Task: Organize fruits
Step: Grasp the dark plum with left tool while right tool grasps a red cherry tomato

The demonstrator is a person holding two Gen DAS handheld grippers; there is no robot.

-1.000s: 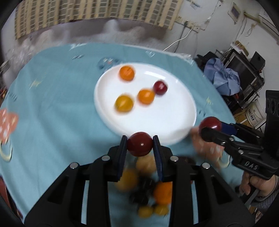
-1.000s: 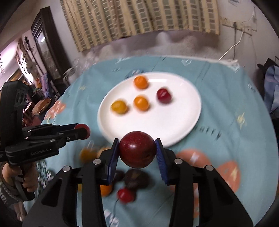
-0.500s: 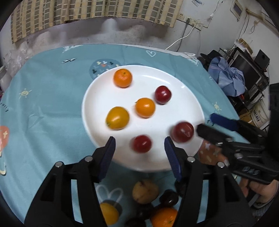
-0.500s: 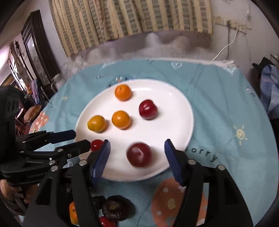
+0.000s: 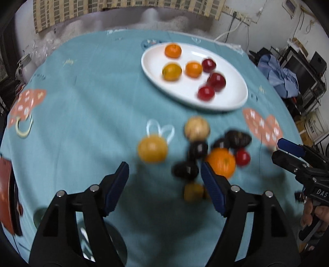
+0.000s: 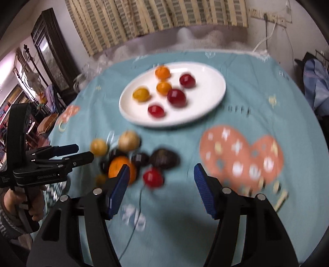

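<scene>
A white plate (image 5: 230, 102) (image 6: 207, 102) on the teal tablecloth holds several fruits: oranges, a yellow one and three red ones (image 5: 206, 93) (image 6: 176, 98). A loose pile of fruit lies nearer me: a large orange (image 5: 221, 162) (image 6: 119, 167), a yellow fruit (image 5: 152, 150), a tan one (image 5: 197, 128) (image 6: 129, 140), dark ones (image 6: 164, 158) and a small red one (image 6: 153, 177). My left gripper (image 5: 164, 177) is open and empty just before the pile. My right gripper (image 6: 161, 177) is open and empty, over the small red fruit.
The round table's edge curves around the cloth (image 5: 82, 92). A wall with a striped curtain (image 6: 156, 18) stands behind. Clutter and blue cloth (image 5: 277, 76) are at the right, dark furniture (image 6: 51, 51) at the left.
Both grippers let their red fruits go onto the plate, opened, and pulled back toward the loose fruit pile. The plate now sits farther off in both views.
</scene>
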